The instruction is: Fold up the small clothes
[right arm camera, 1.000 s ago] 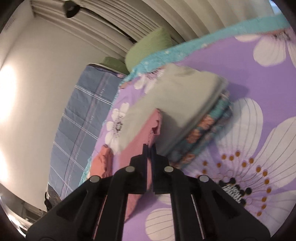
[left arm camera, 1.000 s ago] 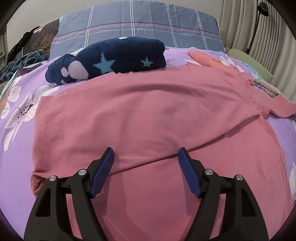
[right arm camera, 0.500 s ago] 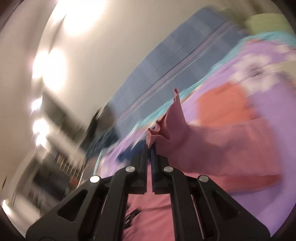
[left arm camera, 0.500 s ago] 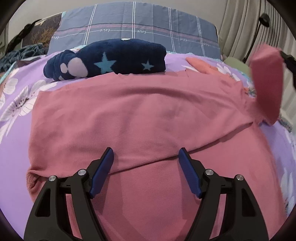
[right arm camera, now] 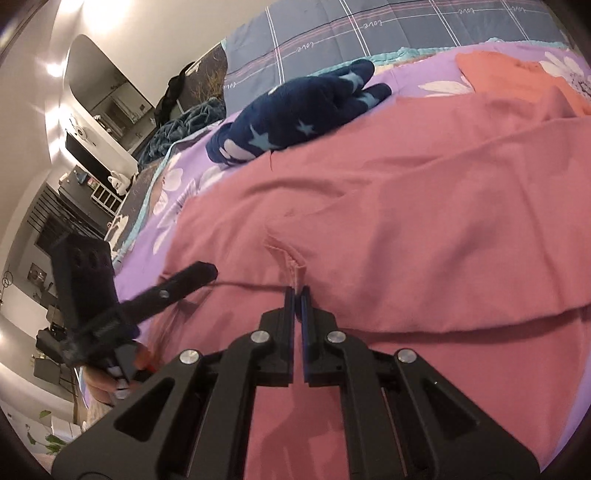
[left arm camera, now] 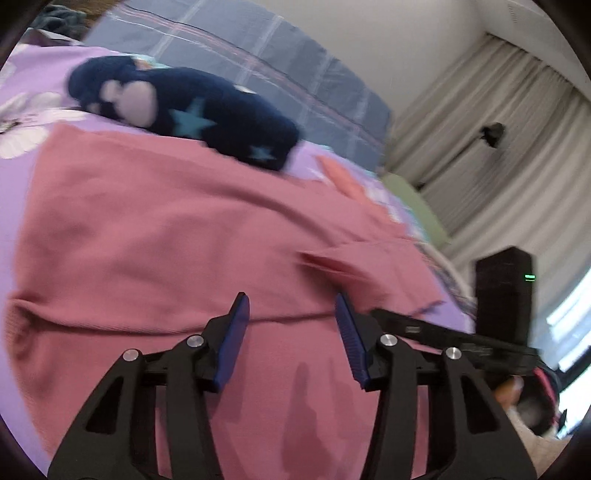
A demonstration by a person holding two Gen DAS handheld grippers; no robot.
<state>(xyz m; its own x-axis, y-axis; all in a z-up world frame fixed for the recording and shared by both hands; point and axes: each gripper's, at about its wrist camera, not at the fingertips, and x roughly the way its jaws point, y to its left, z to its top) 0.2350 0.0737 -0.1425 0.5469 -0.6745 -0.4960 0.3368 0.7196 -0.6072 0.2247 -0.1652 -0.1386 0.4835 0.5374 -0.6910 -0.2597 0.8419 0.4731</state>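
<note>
Right now, by part:
Right gripper (right arm camera: 297, 291): its blue jaws are pressed together, pinching a hemmed edge of the pink garment (right arm camera: 424, 229), a sleeve end as far as can be told.
Left gripper (left arm camera: 291, 306): jaws part way apart and closing; pink cloth lies below and between them, not yet pinched.
Pink garment: spread flat across the middle of the bed, with a fold line running across it just in front of both grippers.
Bed cover (right arm camera: 424, 70): purple with white flowers, showing around the garment's edges.
Navy star-print bundle (right arm camera: 295, 118): rolled up near the head edge of the bed, touching the garment's far edge.
Orange garment (right arm camera: 517, 70): near the far right corner.
Plaid pillow (right arm camera: 369, 33): grey-blue, along the head edge.
</note>
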